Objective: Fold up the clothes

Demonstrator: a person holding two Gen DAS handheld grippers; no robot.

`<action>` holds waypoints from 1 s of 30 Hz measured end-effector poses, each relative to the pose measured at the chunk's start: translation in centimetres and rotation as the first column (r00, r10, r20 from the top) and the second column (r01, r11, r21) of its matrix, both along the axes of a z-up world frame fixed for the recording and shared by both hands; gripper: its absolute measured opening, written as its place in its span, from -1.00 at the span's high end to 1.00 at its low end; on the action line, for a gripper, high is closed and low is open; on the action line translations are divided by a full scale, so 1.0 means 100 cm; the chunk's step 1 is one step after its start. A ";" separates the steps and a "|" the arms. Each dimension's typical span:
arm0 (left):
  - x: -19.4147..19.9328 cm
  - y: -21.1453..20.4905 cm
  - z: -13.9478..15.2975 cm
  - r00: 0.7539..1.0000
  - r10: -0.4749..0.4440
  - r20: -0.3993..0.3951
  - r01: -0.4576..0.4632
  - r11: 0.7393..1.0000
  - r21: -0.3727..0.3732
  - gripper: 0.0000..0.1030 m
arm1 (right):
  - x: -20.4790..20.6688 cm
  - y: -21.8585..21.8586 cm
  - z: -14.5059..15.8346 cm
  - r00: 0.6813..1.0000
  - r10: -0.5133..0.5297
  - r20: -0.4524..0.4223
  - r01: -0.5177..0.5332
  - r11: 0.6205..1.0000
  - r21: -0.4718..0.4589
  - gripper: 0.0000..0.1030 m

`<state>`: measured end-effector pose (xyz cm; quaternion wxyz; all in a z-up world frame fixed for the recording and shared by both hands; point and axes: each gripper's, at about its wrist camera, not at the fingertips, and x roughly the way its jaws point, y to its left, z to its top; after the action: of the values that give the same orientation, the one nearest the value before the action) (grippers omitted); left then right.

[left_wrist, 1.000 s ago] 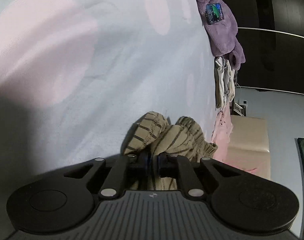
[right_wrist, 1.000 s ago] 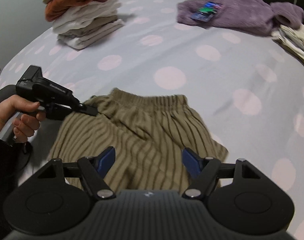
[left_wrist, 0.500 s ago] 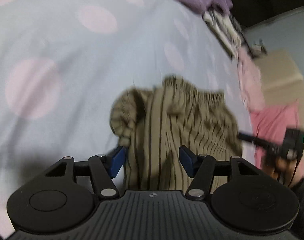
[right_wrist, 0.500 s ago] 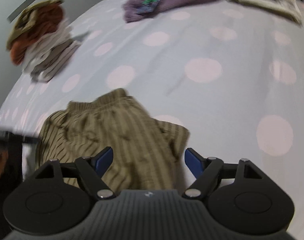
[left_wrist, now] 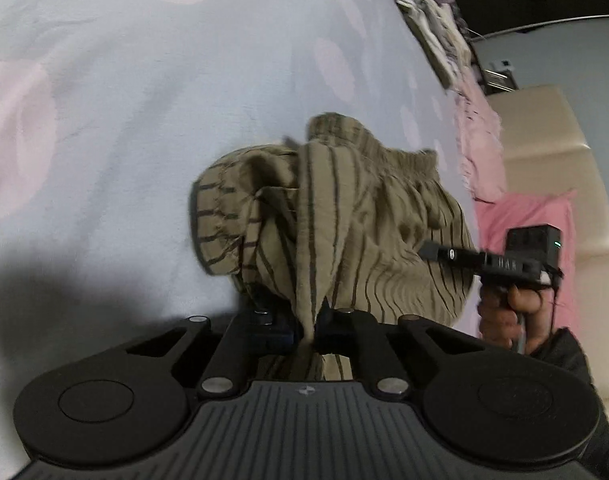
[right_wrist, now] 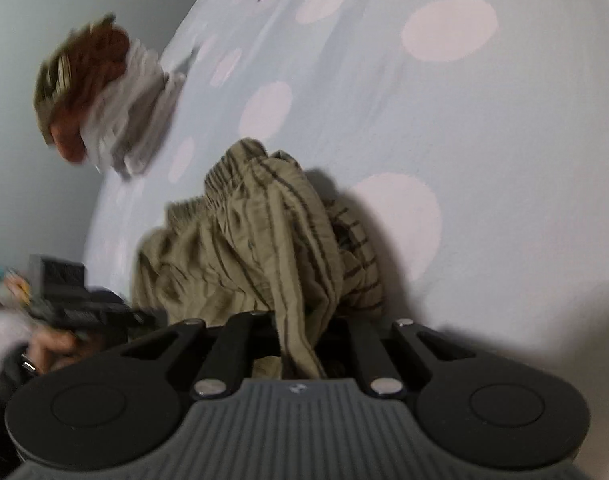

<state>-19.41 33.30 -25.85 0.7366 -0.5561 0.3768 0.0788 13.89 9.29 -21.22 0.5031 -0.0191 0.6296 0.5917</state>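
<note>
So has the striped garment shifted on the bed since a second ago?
Yes. The striped garment lay spread flat; now it is bunched and pulled up off the dotted bedsheet, toward the camera, pinched in the right gripper.

Bunched olive striped shorts point(left_wrist: 332, 216) on bedsheet point(left_wrist: 144, 92)

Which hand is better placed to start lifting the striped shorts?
Left, probably: the left tool is clamped on a fold of the striped shorts, while the right tool is closing its jaws with cloth between them.
</note>
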 end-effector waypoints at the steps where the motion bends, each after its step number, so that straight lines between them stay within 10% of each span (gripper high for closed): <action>1: -0.003 0.002 0.001 1.000 -0.004 0.017 0.005 1.000 -0.013 0.89 | 0.005 -0.004 0.002 0.998 -0.038 -0.052 0.039 0.999 0.018 0.84; 8: -0.036 0.024 0.018 0.969 0.103 0.223 -0.068 0.985 -0.159 0.90 | 0.018 -0.028 0.023 0.945 -0.172 -0.277 0.203 0.975 0.087 0.85; 16: -0.048 0.060 0.091 0.936 0.033 0.351 -0.002 0.996 -0.087 0.90 | -0.003 -0.018 0.078 0.891 -0.242 -0.384 0.317 0.937 0.147 0.85; 30: -0.087 0.241 0.334 0.926 0.058 0.372 -0.131 0.976 0.175 0.90 | -0.052 0.186 0.225 0.795 -0.160 -0.585 0.392 0.871 0.295 0.85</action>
<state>-28.07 57.38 7.60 0.8402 -0.5032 0.1965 0.0467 8.71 27.93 1.28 0.3791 0.3470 0.6064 0.6068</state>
